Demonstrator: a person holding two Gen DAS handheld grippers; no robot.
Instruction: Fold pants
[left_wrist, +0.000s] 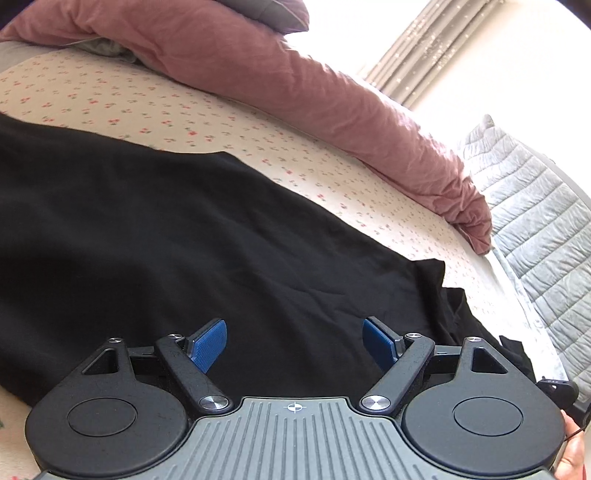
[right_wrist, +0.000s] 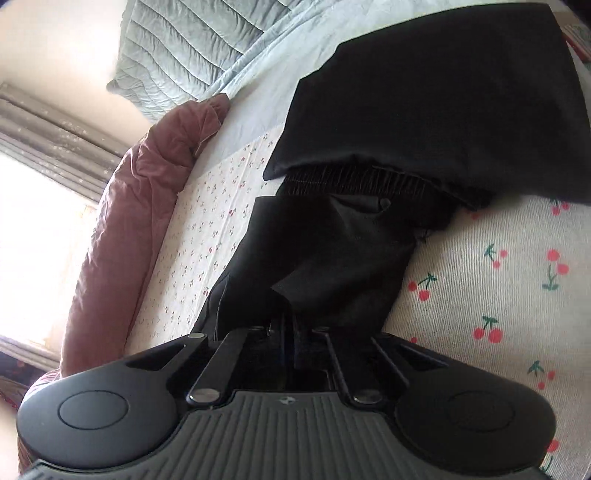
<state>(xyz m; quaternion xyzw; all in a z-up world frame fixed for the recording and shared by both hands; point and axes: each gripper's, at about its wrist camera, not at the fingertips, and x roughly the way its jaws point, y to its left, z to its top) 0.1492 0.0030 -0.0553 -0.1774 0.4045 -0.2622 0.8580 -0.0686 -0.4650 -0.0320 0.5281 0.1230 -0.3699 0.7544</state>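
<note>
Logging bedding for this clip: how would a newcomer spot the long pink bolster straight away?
Start at the cherry-print bedsheet. Along its far edge, toward the bright window, lies the dusty-pink bolster. Unlike the flat black pants and the grey quilted blanket, it is long, plump and wrinkled.

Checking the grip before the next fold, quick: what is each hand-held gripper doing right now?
Left hand-held gripper: open, holding nothing, over the black pants.
Right hand-held gripper: shut on the black pants.

no words, brands or numbers can be read anywhere. the only sign is a small white crosshair mark (left_wrist: 294, 407) on the ribbed grey housing of the left gripper, near its far edge.
</note>
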